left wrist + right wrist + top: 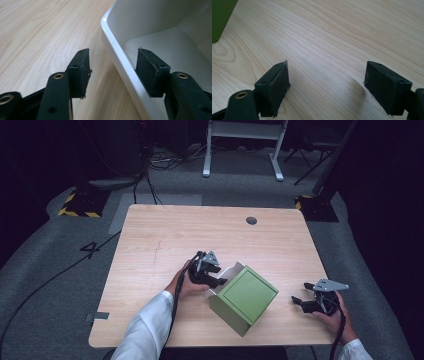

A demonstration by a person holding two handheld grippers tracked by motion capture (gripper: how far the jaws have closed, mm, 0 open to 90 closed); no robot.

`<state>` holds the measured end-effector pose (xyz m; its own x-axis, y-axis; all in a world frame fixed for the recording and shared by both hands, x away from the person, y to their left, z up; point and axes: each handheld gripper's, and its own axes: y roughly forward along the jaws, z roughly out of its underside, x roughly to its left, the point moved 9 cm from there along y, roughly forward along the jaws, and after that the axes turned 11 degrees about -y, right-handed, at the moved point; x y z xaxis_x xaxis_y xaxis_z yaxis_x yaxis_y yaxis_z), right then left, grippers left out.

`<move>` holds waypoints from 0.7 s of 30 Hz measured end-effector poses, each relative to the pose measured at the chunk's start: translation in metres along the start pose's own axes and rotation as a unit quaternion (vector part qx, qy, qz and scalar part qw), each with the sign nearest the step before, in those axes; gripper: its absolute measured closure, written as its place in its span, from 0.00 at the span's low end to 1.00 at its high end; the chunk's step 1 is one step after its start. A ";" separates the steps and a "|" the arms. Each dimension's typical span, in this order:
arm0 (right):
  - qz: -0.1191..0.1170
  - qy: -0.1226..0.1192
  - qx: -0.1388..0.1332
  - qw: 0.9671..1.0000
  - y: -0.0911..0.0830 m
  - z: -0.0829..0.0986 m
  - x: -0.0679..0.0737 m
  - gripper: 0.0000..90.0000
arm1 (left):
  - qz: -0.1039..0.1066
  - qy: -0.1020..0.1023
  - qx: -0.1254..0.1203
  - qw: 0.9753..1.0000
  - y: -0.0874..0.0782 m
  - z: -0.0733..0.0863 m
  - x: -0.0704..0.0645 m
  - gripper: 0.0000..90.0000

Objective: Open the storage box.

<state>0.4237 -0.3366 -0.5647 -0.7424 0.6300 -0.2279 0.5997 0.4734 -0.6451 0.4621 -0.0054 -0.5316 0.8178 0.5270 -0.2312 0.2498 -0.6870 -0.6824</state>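
Left tool (216, 274) straddles the white rim of the green box (245, 296) at desk centre, jaws apart, ready to pinch; right tool (301, 301) waits open at three o'clock.

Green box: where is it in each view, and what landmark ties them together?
High view: green box centre-right, beside left gripper.
Left gripper view: its white inner wall runs between the open jaws.
Right gripper view: green corner top left.
Shared landmark: wooden table.
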 end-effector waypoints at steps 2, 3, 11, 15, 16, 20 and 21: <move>0.000 0.000 0.000 1.000 0.000 0.000 0.000 0.22 | -0.009 -0.005 -0.004 1.000 -0.004 0.000 0.005 0.51; 0.000 0.000 0.000 1.000 0.000 0.000 0.000 0.22 | -0.011 -0.010 -0.007 1.000 -0.006 0.001 0.008 0.52; -0.001 0.001 0.000 1.000 0.000 0.000 0.000 0.22 | -0.031 -0.025 -0.017 0.999 -0.014 0.003 0.022 0.54; 0.000 0.000 0.000 1.000 0.000 0.000 0.000 0.22 | -0.035 -0.028 -0.019 0.999 -0.021 0.005 0.031 0.55; 0.000 0.000 0.000 1.000 0.000 0.000 0.000 0.22 | -0.035 -0.028 -0.019 0.999 -0.021 0.005 0.031 0.56; -0.002 0.000 0.000 1.000 0.000 0.000 0.000 0.23 | -0.041 -0.040 -0.022 0.998 -0.027 0.007 0.040 0.57; -0.002 0.000 0.000 1.000 0.000 0.000 0.000 0.23 | -0.044 -0.043 -0.022 0.998 -0.029 0.007 0.043 0.57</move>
<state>0.4236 -0.3365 -0.5647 -0.7444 0.6287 -0.2250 0.5973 0.4763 -0.6453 0.4860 0.0405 -0.5267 0.7448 0.6258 -0.2316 0.3432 -0.6569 -0.6714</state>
